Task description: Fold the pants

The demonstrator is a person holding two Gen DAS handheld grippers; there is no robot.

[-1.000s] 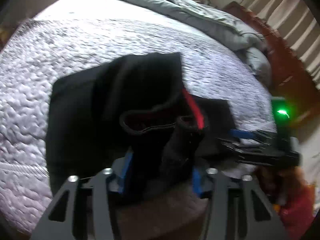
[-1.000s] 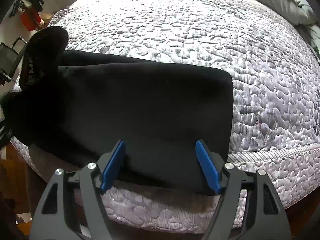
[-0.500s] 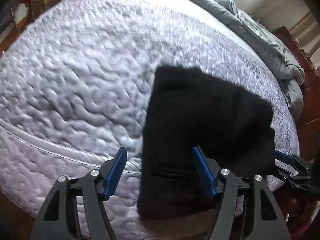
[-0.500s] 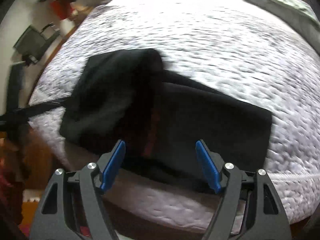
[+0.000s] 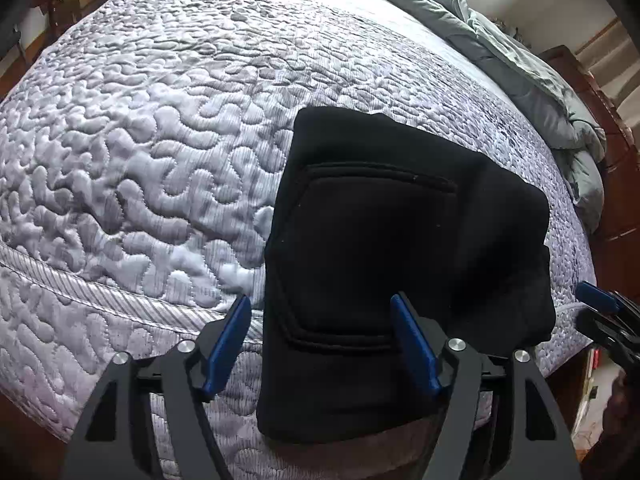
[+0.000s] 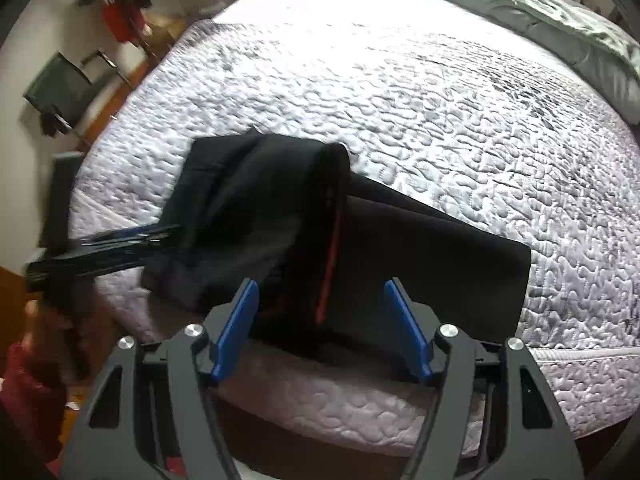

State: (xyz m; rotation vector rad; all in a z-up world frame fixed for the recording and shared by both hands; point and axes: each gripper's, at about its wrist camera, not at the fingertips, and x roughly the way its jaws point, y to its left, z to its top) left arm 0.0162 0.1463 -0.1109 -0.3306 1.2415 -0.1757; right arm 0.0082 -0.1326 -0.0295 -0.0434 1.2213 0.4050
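Black pants point(image 5: 384, 248) lie folded over on the quilted bed near its front edge, a back pocket facing up. In the right wrist view the pants point(image 6: 432, 264) show an upper flap folded over with a red strip along the inside. My left gripper point(image 5: 324, 340) is open and empty, its blue fingers over the pants' near left edge. My right gripper point(image 6: 324, 328) is open and empty over the near edge of the pants. The right gripper also shows at the far right of the left wrist view point(image 5: 600, 312); the left one shows blurred in the right wrist view point(image 6: 120, 240).
The grey-white quilted bedspread point(image 5: 140, 140) covers the bed. A grey-green duvet point(image 5: 540, 72) is bunched along the far side. A dark wooden headboard point(image 5: 616, 168) stands at the right. A black chair point(image 6: 68, 88) and red clothing point(image 6: 124, 20) stand by the wall at left.
My left gripper let go of the pants' waist end, which now lies folded over the rest. It opened and drew back to the near edge. The right gripper shifted left.
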